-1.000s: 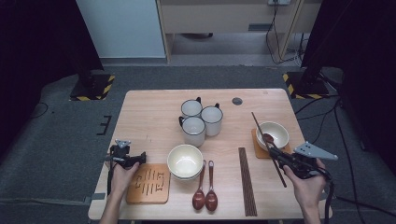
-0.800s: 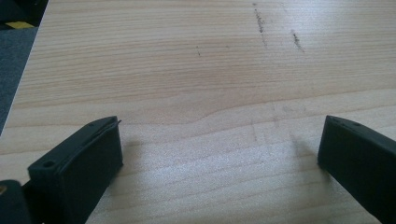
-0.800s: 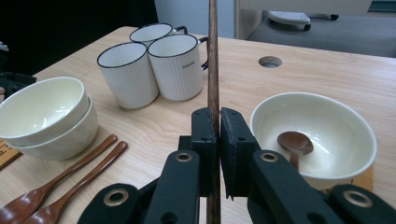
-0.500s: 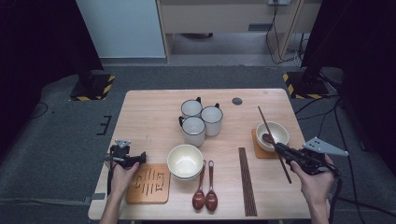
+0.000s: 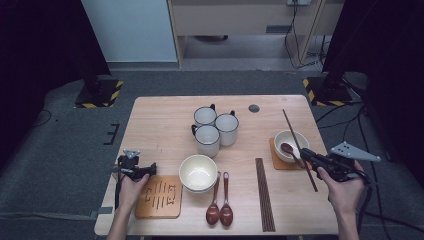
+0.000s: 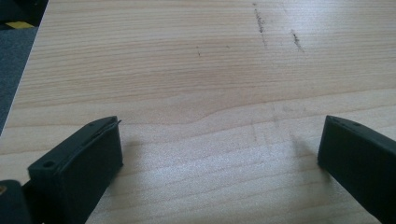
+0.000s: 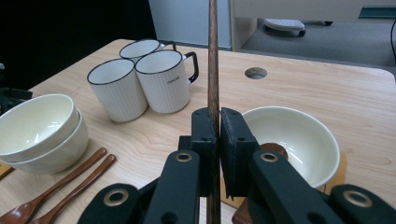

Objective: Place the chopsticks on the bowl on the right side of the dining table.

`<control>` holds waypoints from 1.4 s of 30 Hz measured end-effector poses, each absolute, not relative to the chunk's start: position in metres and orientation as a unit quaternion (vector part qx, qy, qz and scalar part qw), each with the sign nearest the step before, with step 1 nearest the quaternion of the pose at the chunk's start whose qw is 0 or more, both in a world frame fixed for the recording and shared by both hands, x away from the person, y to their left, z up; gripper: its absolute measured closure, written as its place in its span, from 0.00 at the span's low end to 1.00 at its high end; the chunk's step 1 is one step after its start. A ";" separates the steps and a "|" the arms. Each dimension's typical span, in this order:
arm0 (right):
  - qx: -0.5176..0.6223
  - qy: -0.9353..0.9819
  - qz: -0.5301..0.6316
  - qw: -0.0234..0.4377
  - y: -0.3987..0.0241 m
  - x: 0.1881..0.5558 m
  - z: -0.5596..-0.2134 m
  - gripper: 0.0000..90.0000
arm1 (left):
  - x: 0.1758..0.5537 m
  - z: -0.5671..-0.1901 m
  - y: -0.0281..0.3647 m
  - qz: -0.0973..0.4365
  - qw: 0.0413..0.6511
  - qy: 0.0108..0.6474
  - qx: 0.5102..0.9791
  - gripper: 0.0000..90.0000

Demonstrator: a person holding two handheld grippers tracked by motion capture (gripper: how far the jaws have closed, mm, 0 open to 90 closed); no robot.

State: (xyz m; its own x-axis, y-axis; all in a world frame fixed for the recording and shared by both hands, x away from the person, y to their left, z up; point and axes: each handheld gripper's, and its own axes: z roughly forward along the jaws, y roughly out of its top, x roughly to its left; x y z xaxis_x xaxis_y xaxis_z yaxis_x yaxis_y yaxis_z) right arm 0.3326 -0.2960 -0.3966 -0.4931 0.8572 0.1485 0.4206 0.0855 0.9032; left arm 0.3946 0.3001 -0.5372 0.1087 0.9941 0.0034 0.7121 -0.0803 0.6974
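Close up, right hand-held gripper (image 7: 214,116) clamped on chopstick (image 7: 213,56); left hand-held gripper (image 6: 219,144) wide apart over table (image 6: 187,56).

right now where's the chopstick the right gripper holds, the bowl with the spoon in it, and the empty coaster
chopstick (image 7: 213,56), right gripper view, on its shaft above the fingers
bowl with the spoon (image 5: 287,137), high view, on its far rim
empty coaster (image 5: 159,196), high view, on its slotted middle
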 end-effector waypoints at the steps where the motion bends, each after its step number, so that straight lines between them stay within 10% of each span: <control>1: 0.454 0.703 0.502 0.218 -0.297 0.333 -0.396 0.94 | 0.395 -0.537 0.300 0.252 0.279 0.618 0.690 0.00; 42: 0.480 0.698 0.487 0.211 -0.337 0.396 -0.402 0.94 | 0.395 -0.537 0.300 0.252 0.279 0.618 0.690 0.00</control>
State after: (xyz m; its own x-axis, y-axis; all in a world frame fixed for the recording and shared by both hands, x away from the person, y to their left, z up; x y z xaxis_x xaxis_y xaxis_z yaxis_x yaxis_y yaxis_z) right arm 0.3961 -0.3375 -0.4022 -0.4491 0.8767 0.1724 0.4651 0.0646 0.8829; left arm 0.3946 0.3002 -0.5372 0.1090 0.9940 0.0036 0.7122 -0.0806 0.6973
